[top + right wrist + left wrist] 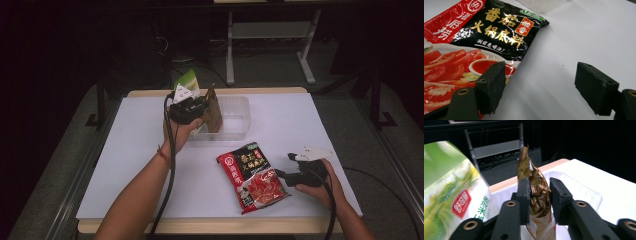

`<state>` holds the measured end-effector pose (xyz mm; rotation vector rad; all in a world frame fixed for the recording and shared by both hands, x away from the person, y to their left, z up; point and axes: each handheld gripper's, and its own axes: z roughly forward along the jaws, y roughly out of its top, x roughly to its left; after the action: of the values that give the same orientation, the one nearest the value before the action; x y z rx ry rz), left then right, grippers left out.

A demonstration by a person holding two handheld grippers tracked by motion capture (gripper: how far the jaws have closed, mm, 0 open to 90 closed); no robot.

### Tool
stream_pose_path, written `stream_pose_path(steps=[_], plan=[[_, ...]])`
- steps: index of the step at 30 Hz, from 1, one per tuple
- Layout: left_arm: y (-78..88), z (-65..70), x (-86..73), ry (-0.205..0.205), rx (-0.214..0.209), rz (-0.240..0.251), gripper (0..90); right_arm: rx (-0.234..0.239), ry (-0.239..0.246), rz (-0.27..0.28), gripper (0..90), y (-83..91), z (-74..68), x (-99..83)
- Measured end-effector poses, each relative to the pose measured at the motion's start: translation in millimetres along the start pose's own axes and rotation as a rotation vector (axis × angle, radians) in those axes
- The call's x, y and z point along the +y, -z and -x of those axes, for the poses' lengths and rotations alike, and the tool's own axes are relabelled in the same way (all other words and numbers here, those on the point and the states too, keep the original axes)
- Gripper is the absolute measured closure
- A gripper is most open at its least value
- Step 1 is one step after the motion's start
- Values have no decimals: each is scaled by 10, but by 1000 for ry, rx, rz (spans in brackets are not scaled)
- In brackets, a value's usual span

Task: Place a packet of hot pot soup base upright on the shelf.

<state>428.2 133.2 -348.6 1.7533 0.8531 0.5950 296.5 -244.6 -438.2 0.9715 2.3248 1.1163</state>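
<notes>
A crinkled gold-brown pouch (212, 112) stands upright in a clear plastic tray (235, 117) at the back of the table. My left gripper (197, 107) is at its left side. In the left gripper view the pouch (536, 192) rises between the two jaws of my left gripper (540, 185), which sit close on either side without squeezing it. A red and black hotpot-base packet (252, 176) lies flat near the front. My right gripper (283, 165) rests open at its right edge. In the right gripper view one jaw of my right gripper (540, 80) overlaps the packet (474, 37), and the other is over bare table.
A green and white rice packet (189, 80) stands just behind the left gripper, and it is large at the left of the left gripper view (449, 195). The white table sheet (300, 125) stretches to the right of the tray (584, 192). Dark floor and a metal frame lie beyond the table.
</notes>
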Motion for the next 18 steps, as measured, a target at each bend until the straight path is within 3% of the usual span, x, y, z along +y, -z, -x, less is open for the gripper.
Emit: stream_pose_path(steps=[2, 14, 18], plan=[[34, -9, 8, -13, -30, 4, 655, 4, -4, -5, 239, -1, 4, -5], [361, 32, -11, -155, -89, -7, 606, 7, -8, -11, 239, -22, -3, -4], [495, 48, -65, -164, -115, -7, 584, 8, -3, -11, 239, -21, -14, -6]])
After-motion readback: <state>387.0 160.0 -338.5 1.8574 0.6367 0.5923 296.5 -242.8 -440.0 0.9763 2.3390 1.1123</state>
